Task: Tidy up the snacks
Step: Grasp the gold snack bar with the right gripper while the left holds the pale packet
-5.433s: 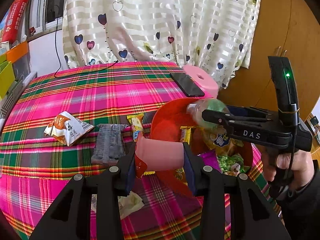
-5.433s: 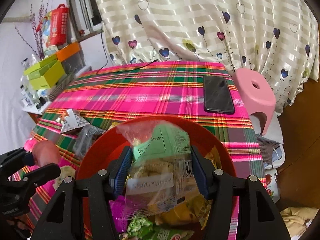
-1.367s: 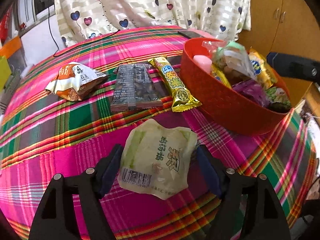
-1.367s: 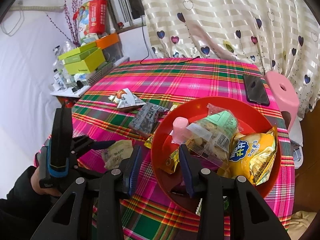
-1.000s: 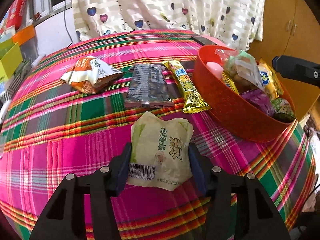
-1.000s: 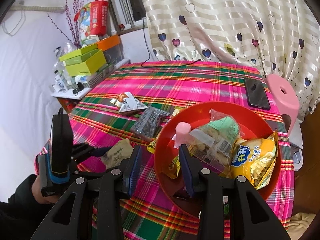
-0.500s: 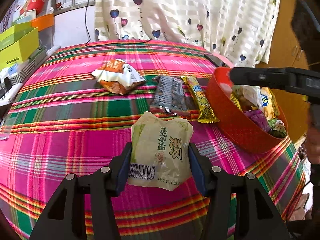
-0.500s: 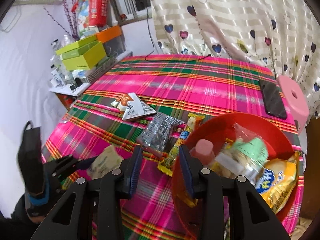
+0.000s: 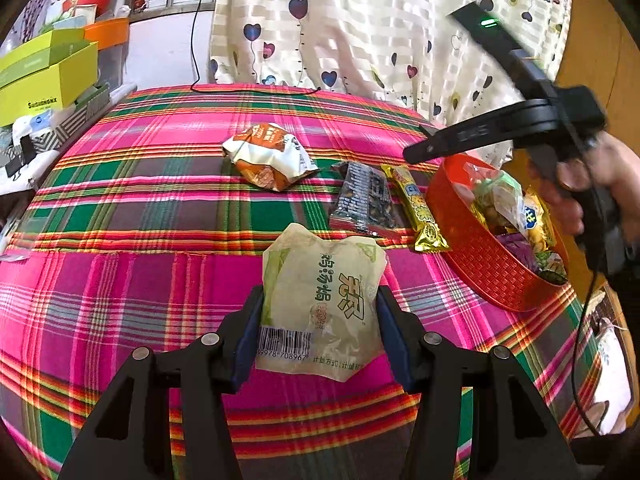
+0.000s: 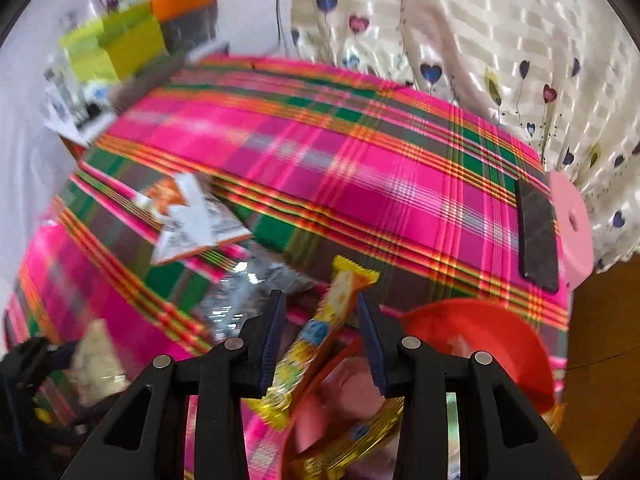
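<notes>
My left gripper point(image 9: 320, 320) is shut on a pale green snack packet point(image 9: 320, 292), held just above the plaid tablecloth point(image 9: 160, 208). A red basket point(image 9: 480, 264) with several snacks stands at the right. My right gripper point(image 10: 322, 338) is open and points down at a yellow snack bar point(image 10: 340, 296) that lies against the basket's rim point(image 10: 480, 312); its pads stand apart from the bar. In the left wrist view the right gripper point(image 9: 412, 154) hovers over that yellow bar point(image 9: 416, 204). A dark packet point(image 9: 364, 200) and an orange-white packet point(image 9: 268, 156) lie further left.
A black phone point(image 10: 538, 232) lies at the table's far right edge, with a pink stool point(image 10: 572, 220) beyond it. Green and orange boxes point(image 9: 44, 76) sit on a shelf to the left. A heart-print curtain point(image 9: 380, 32) hangs behind the table.
My right gripper swung left from above the basket to above the yellow bar. My left gripper shut on the pale green packet and drew back a little with it.
</notes>
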`<state>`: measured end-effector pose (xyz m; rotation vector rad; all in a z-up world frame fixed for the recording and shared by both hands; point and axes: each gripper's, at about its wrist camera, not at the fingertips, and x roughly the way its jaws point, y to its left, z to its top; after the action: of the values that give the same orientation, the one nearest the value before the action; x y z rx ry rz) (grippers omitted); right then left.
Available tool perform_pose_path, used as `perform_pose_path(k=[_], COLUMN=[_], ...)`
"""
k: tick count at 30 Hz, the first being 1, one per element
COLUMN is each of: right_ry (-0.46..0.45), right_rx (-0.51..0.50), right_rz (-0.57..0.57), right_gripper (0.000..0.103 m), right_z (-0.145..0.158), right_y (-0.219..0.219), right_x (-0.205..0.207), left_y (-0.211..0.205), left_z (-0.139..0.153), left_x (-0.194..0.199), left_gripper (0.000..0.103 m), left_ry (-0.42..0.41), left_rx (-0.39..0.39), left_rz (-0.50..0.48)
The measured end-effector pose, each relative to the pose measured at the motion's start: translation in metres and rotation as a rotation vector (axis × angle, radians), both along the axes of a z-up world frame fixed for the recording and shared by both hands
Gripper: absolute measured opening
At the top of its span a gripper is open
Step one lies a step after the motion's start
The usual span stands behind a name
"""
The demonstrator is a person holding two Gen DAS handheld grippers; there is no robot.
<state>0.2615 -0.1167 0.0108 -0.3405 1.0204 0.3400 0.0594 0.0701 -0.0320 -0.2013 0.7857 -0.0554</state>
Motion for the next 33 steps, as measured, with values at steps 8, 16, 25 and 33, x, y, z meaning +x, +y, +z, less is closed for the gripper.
perform_pose_path(k=[8, 16, 25, 33], right_ry=[0.226, 0.259, 0.274, 0.239], right_rx=[-0.263, -0.309, -0.171, -0.143], right_rz=[0.086, 0.084, 0.298, 0.306], right_gripper=[0.036, 0.035, 0.021, 0.027], right_z=[-0.042, -0.052, -0.050, -0.047], right_y=[0.029, 0.036, 0.065, 0.059], right_x=[0.032, 0.044, -0.008, -0.045], left_y=[0.008, 0.015, 0.022, 0.020], left_z=[0.006, 0.009, 0.014, 0.016], left_x=[-0.008, -0.014, -0.019, -0.025], left_gripper=[0.055, 0.055, 0.055, 0.055], left_ry=[-0.027, -0.040, -0.051, -0.050], left_rx=[-0.018, -0.030, -0.033, -0.033], left_rz=[0.010, 0.027, 0.058, 0.062])
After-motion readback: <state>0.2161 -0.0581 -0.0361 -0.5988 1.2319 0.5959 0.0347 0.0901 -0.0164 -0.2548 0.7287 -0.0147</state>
